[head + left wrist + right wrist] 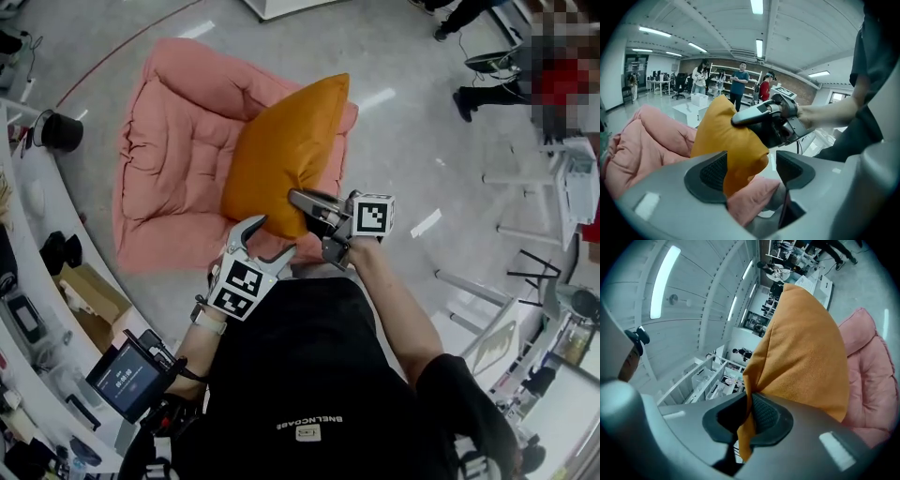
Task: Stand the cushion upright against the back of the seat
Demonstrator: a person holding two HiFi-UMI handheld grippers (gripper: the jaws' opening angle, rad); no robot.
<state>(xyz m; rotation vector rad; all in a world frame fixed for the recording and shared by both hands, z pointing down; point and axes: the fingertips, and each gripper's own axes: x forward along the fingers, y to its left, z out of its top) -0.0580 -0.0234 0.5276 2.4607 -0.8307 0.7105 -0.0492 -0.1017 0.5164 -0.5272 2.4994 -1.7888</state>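
An orange cushion (286, 155) is lifted over the pink padded seat (178, 159), its top corner leaning toward the seat's far right side. My right gripper (305, 202) is shut on the cushion's near edge; in the right gripper view orange fabric (806, 352) is pinched flat between the pads (764, 414). My left gripper (265, 239) stands open just below the cushion's lower corner. In the left gripper view that corner (736, 154) hangs between the spread jaws, against the left pad (715, 171) and apart from the right one. The pink seat (651, 140) lies behind.
A curved white counter (37, 225) with dark objects runs down the left, with a cardboard box (89, 300) beside the seat. A screen device (127, 380) is strapped on the person's left forearm. People stand at the upper right (478, 94), near white racks (553, 206).
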